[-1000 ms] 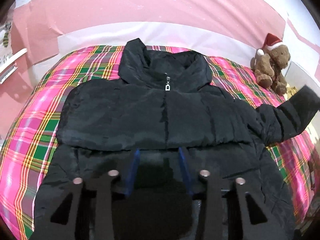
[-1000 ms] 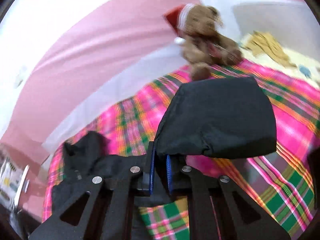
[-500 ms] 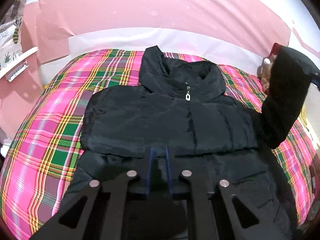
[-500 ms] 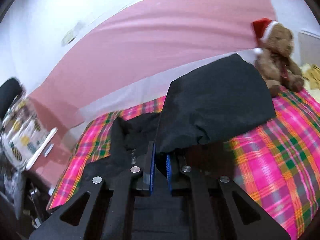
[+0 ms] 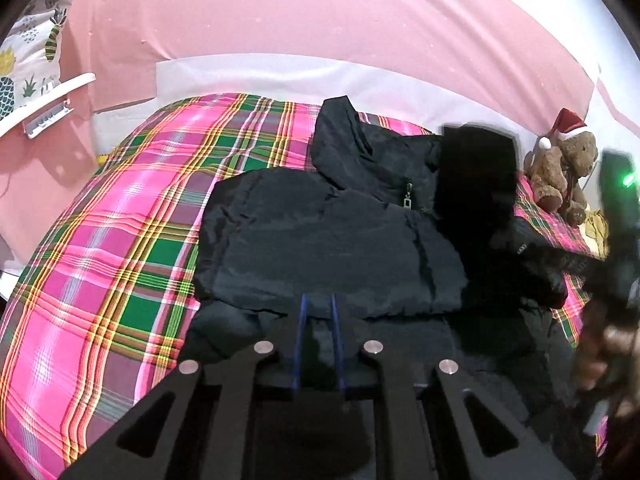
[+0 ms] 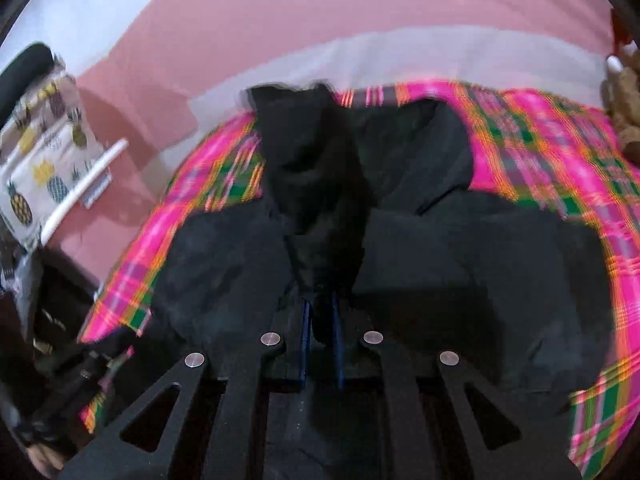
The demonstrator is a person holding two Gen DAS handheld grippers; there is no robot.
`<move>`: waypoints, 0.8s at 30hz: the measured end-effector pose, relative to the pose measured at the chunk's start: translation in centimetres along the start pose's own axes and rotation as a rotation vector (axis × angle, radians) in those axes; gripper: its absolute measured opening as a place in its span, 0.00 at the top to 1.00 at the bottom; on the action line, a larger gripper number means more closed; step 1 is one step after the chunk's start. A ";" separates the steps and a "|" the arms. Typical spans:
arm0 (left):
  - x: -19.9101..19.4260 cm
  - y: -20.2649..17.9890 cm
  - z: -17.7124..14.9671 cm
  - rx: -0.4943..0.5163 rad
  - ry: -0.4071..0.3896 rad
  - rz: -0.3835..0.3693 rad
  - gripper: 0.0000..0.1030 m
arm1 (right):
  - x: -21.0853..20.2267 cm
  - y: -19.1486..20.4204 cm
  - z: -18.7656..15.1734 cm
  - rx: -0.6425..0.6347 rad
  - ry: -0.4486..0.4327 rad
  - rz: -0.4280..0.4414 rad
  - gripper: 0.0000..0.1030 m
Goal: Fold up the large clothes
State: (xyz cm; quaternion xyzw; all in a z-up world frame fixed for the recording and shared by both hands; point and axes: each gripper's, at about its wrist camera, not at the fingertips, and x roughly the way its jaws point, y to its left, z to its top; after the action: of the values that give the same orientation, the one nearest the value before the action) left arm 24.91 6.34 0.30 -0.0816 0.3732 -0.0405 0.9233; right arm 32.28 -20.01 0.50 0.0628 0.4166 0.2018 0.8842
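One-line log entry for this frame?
stage: folding sleeve across black jacket | right gripper: shut on sleeve | left gripper: shut

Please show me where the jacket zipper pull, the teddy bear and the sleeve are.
Zipper pull [image 5: 407, 201]: left wrist view, metal tab.
Teddy bear [image 5: 560, 168]: left wrist view, its belly.
Sleeve [image 6: 320, 208]: right wrist view, cuff end.

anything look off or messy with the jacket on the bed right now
Nothing is spilled or damaged. The black jacket lies on the plaid blanket, only half folded: one sleeve is lifted across its collar, pinched in the right gripper. The teddy bear sits upright at the far corner.
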 end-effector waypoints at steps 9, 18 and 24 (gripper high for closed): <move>0.0 0.6 0.9 -0.033 0.005 -0.040 0.79 | 2.2 0.9 -1.9 -0.039 0.063 0.064 0.48; 0.5 -3.4 4.4 -0.003 -0.039 -0.123 0.65 | -5.3 -1.4 -1.7 -0.082 -0.079 0.091 0.44; 6.0 -7.7 6.1 0.087 -0.002 -0.167 0.65 | -7.3 -11.9 -1.4 0.114 -0.134 -0.105 0.46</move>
State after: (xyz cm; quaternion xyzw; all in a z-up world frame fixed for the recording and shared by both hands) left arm 33.36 -1.33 1.96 -0.0724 0.3621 -0.1337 0.9197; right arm 30.67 -33.87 1.44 0.1042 0.3700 0.1264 0.9145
